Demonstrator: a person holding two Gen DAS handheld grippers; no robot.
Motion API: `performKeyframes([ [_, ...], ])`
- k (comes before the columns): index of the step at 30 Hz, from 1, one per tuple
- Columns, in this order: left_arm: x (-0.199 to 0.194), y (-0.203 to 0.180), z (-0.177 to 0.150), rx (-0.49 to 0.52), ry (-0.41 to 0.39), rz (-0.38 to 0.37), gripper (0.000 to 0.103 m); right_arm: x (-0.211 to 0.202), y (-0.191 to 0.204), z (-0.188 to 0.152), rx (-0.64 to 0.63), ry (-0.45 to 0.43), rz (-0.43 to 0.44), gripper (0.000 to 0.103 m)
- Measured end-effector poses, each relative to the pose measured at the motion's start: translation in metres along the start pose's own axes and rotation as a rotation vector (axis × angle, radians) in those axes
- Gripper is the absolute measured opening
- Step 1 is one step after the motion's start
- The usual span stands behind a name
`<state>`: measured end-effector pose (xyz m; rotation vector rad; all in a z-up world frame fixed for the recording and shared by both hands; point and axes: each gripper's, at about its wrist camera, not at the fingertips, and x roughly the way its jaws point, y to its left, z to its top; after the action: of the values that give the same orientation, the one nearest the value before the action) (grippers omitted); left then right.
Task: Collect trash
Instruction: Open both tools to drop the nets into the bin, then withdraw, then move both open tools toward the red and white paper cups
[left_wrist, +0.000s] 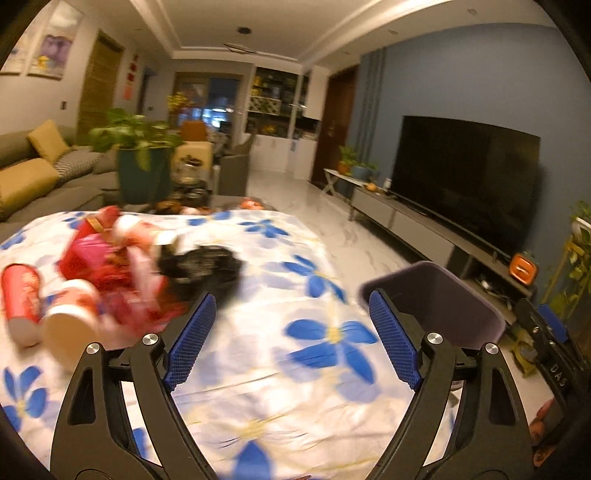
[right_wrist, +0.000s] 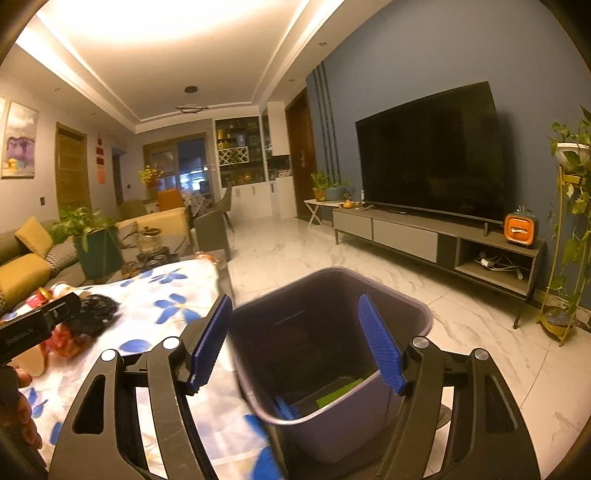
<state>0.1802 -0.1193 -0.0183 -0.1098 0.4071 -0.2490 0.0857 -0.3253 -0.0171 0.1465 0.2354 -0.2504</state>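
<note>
A: What is the left claw (left_wrist: 291, 328) doing?

B: It is hanging over the worktop's flowered cloth (left_wrist: 266, 373), jaws spread wide, nothing between the blue pads (left_wrist: 192, 339).

A: And the trash?

B: It is lying in a heap on the cloth, ahead and to the left of that claw. There is a red can (left_wrist: 20, 295) on its side, a paper cup (left_wrist: 70, 317) tipped with its mouth facing the camera just beside it, a pile of red and pink wrappers (left_wrist: 110, 266), and a crumpled black item (left_wrist: 201, 266) touching the pile on its right. Everything there is blurring, so I cannot tell the smaller pieces apart.

A: Where is the bin?

B: The purple bin (right_wrist: 332, 417) is standing on the marble floor (right_wrist: 480, 332) right against the worktop's edge. The right claw (right_wrist: 295, 339) is hovering above its open mouth, jaws also gaping wide and holding nothing. Something green (right_wrist: 340, 391) is lying at the bottom inside.

A: Are the two claws seeing each other?

B: Yes. The left one is poking into the right wrist view from the left, over the heap, with fingers of a hand (right_wrist: 26, 406) showing below it.

A: Anything behind?

B: A dark television (right_wrist: 432, 155) is sitting on a low cabinet (right_wrist: 406, 232).
</note>
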Motion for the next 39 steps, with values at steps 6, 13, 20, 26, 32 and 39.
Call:
performKeyframes([
  [6,-0.031,0.043,-0.008,-0.030,-0.019,0.114,0.084,-0.012,0.030,-0.003,-0.025,-0.003,0.061,0.070],
  [13,-0.062,0.099,-0.015,-0.065,-0.039,0.250,0.084,-0.019,0.068,-0.011,-0.040,0.019,0.147,0.070],
  [20,-0.085,0.154,-0.020,-0.140,-0.035,0.336,0.084,-0.023,0.118,-0.021,-0.085,0.045,0.253,0.070],
  [26,-0.096,0.188,-0.024,-0.170,-0.031,0.395,0.084,-0.023,0.169,-0.035,-0.132,0.077,0.355,0.070],
  [32,-0.102,0.213,-0.026,-0.189,-0.031,0.447,0.084,-0.015,0.225,-0.045,-0.195,0.121,0.448,0.070],
  [39,-0.103,0.231,-0.025,-0.202,-0.038,0.476,0.084,0.006,0.272,-0.054,-0.260,0.182,0.488,0.064],
])
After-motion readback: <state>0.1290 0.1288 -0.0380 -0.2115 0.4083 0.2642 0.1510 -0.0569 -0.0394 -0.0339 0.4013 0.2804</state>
